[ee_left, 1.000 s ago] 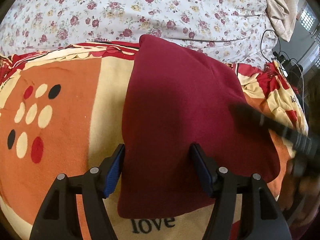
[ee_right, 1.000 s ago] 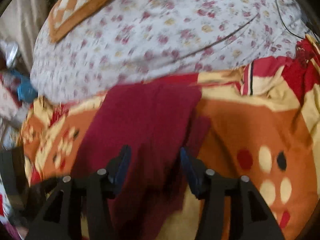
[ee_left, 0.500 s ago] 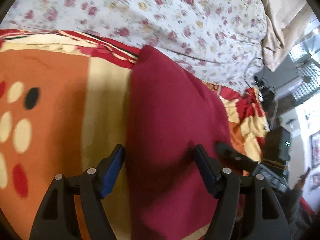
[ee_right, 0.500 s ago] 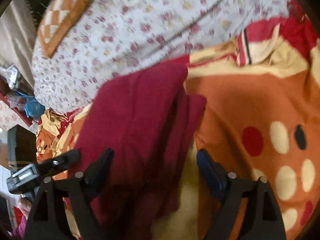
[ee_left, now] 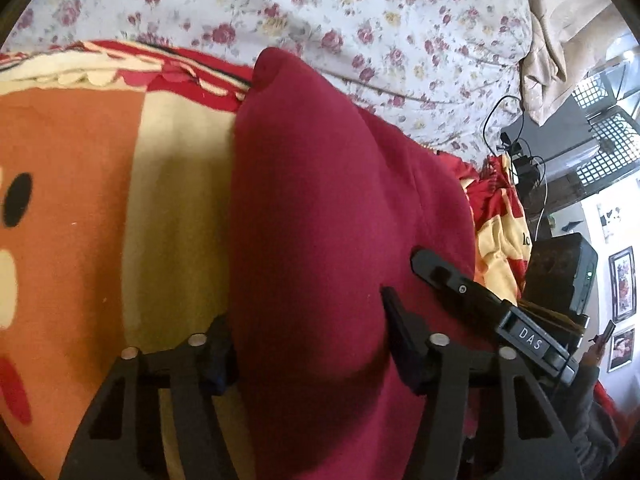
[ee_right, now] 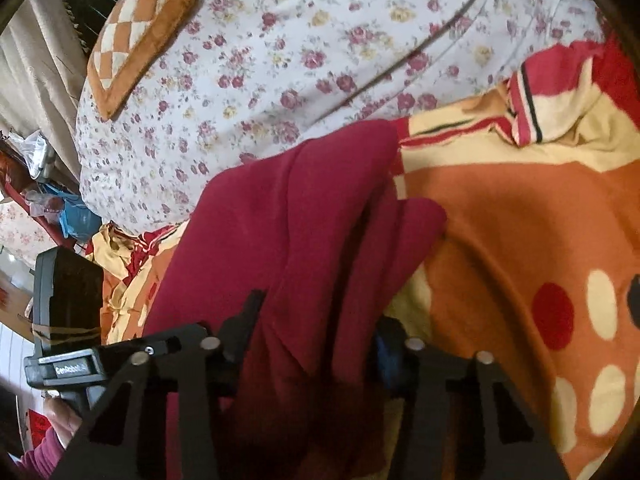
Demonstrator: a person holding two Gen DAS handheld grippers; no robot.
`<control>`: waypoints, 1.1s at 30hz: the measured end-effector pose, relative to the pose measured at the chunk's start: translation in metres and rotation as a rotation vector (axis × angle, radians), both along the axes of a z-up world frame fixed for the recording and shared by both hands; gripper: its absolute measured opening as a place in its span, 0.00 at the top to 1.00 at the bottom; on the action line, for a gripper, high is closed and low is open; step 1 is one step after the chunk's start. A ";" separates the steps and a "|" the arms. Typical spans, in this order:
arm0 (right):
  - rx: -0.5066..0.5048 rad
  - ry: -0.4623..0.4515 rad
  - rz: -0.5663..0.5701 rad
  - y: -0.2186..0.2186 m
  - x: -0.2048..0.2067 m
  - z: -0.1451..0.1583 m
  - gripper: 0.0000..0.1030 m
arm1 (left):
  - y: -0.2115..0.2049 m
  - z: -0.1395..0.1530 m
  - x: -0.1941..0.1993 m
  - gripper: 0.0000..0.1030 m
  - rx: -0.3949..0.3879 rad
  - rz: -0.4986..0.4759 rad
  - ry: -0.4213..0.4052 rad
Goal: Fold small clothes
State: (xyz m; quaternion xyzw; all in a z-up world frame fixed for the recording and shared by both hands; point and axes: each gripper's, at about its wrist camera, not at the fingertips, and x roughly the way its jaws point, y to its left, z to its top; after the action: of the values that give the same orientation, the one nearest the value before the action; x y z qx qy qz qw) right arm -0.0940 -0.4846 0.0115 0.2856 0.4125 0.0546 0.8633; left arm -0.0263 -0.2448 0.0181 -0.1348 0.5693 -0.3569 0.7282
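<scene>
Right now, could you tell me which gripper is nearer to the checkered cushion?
Right, most likely. The checkered cushion appears only in the right gripper's view, far across the bed; the left gripper doesn't see it.

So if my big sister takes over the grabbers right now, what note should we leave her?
Left tool: open, fingers straddling the near end of the dark red fleece garment, not pinching it.
Right tool: also open, straddling the same garment's bunched near end, with cloth between its fingers.
The garment lies lengthwise on the orange, cream and red patterned blanket, its far end reaching the white floral bedsheet.
Done: it appears folded once lengthwise, with layers showing along one edge.
Left: close on the near end, carry it over to the far end, then smooth it flat.
</scene>
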 end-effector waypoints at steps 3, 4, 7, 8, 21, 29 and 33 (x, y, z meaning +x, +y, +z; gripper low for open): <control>0.008 -0.022 0.019 0.007 -0.004 0.013 0.58 | 0.005 0.018 -0.014 0.57 0.024 0.008 -0.056; 0.012 -0.023 0.030 0.012 -0.006 0.018 0.58 | 0.008 0.023 -0.018 0.58 0.031 0.011 -0.072; 0.027 -0.035 0.052 0.022 -0.010 0.028 0.58 | 0.020 0.037 -0.029 0.58 0.041 0.033 -0.105; 0.034 -0.042 0.060 0.026 -0.012 0.032 0.58 | 0.026 0.043 -0.033 0.58 0.047 0.042 -0.114; 0.049 -0.057 0.135 0.085 -0.037 0.052 0.58 | 0.078 0.070 -0.072 0.58 0.101 0.096 -0.177; 0.051 -0.018 0.170 0.110 -0.040 0.039 0.58 | 0.103 0.049 -0.080 0.58 0.117 0.127 -0.146; -0.032 0.055 0.193 0.121 -0.032 0.015 0.52 | 0.105 0.010 -0.072 0.49 0.146 0.128 -0.064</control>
State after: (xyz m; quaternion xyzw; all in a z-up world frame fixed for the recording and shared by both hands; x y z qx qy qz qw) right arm -0.1264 -0.3636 0.0263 0.2321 0.4624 0.1230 0.8469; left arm -0.0980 -0.1396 0.0280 -0.1059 0.5605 -0.2712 0.7753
